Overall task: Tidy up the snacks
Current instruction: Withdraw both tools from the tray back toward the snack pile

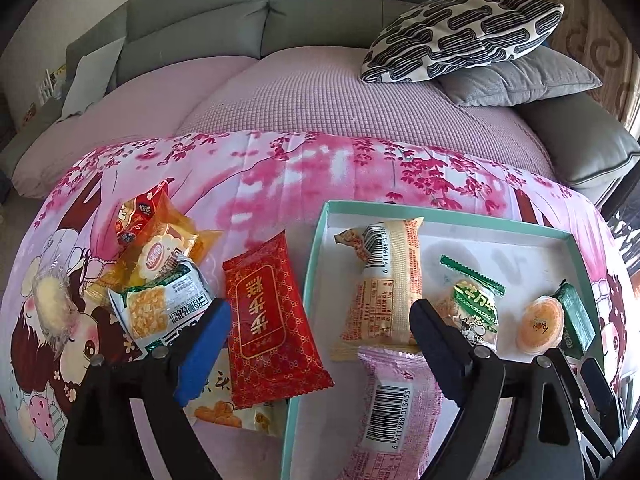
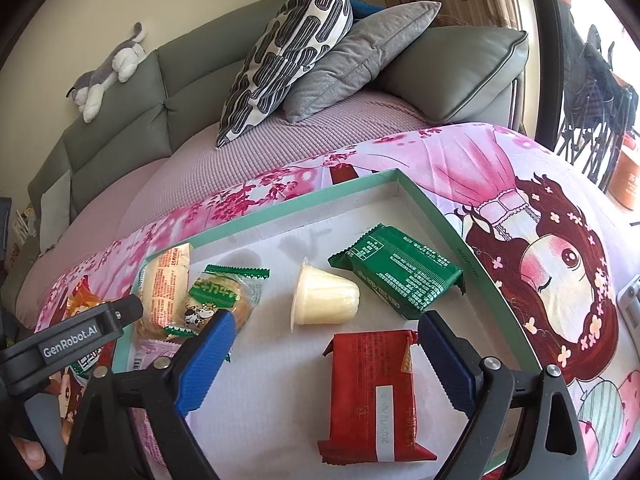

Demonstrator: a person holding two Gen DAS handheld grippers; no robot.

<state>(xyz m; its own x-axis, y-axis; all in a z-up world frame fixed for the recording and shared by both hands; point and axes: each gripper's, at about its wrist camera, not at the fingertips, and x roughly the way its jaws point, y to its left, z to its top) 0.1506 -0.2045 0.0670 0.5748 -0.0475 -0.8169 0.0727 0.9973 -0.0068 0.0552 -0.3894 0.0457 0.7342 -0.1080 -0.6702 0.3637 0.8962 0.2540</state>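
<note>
Low tray [image 2: 424, 204], mint-green rim with a white floor, lay on the pink floral cloth [image 1: 280, 168] that covered the surface; sofa [image 1: 328, 12] behind.

Open room: the tray's far right half was bare floor. On the cloth left of the tray's left wall, a clear strip ran toward the far edge.

Left gripper [image 1: 320, 332]: jaws wide apart, nothing pressed between the pads. They straddled the tray's left wall, with the red packet [image 1: 272, 320] lying on the cloth between them, outside the tray.

Right gripper [image 2: 326, 350]: jaws also wide apart, a red wrapper [image 2: 372, 396] lying free on the tray floor between them, touching neither pad as far as could be seen.

In the tray: a long orange-printed pack [image 1: 384, 284] near the left wall, a pink barcoded pack [image 1: 396, 408] just nearer, a crinkly green-edged biscuit pouch [image 2: 218, 304], a smooth ribbed jelly cup [image 2: 324, 300] on its side, and a flat green foil packet [image 2: 404, 272] just right of the cup.

Outside, far left on the cloth: a loose pile of snacks [image 1: 160, 264], glossy and crumpled.
</note>
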